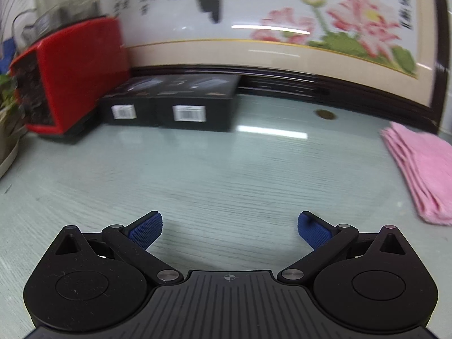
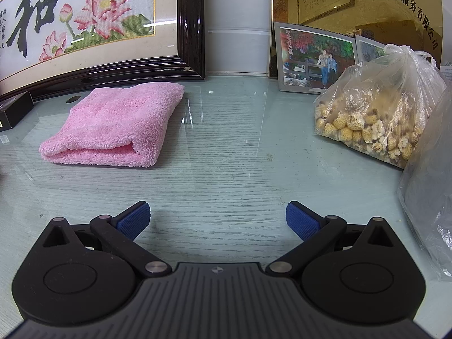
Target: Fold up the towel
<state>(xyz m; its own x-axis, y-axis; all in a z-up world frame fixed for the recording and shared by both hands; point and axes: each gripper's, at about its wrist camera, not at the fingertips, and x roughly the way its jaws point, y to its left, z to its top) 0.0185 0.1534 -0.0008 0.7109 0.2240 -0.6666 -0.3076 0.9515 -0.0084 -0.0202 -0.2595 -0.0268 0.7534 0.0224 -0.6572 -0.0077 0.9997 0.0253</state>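
Both the left gripper (image 1: 229, 230) and right gripper (image 2: 217, 221) gape wide, empty. The pink towel (image 2: 113, 124) lies folded ahead-left of the right one. Any tidying wants a gentle edge pinch.

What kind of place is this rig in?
Probably an office or reception desk, not a lab: a company plaque, a framed lotus embroidery and a photo stand behind the folded pink towel.
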